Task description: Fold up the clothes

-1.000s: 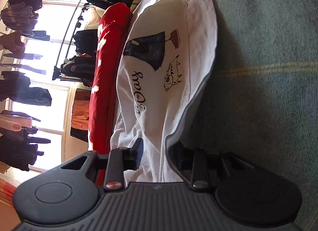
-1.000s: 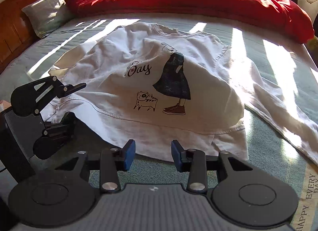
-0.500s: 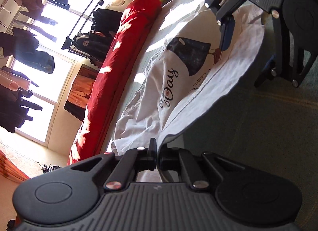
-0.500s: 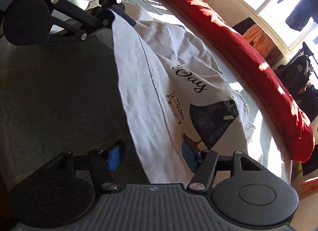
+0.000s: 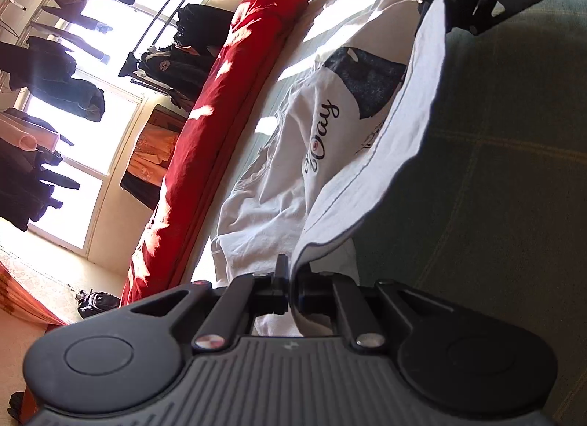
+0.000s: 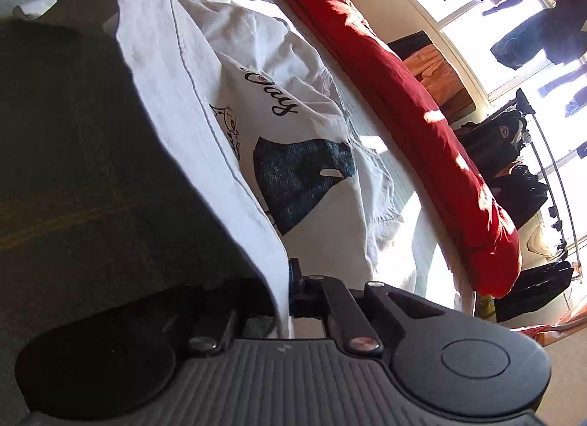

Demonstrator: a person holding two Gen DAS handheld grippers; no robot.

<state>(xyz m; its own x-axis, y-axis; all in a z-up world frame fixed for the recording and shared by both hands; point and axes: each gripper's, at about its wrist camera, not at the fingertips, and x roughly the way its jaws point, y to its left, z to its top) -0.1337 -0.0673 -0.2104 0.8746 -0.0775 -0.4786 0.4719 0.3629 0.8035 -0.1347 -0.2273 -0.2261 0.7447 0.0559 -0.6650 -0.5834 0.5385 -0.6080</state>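
The left gripper (image 5: 291, 288) and the right gripper (image 6: 284, 297) were each clamped on the hem of the white T-shirt (image 5: 293, 184), lifting its edge off the green bedspread (image 5: 495, 169). Behind it lay a red duvet (image 5: 220, 125), then hanging clothes (image 5: 47, 70).

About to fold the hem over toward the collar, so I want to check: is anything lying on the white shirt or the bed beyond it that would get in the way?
Nothing visible does. Both the left gripper and right gripper are shut on the white shirt hem; its printed front is bare. The red duvet lies beyond the shirt.
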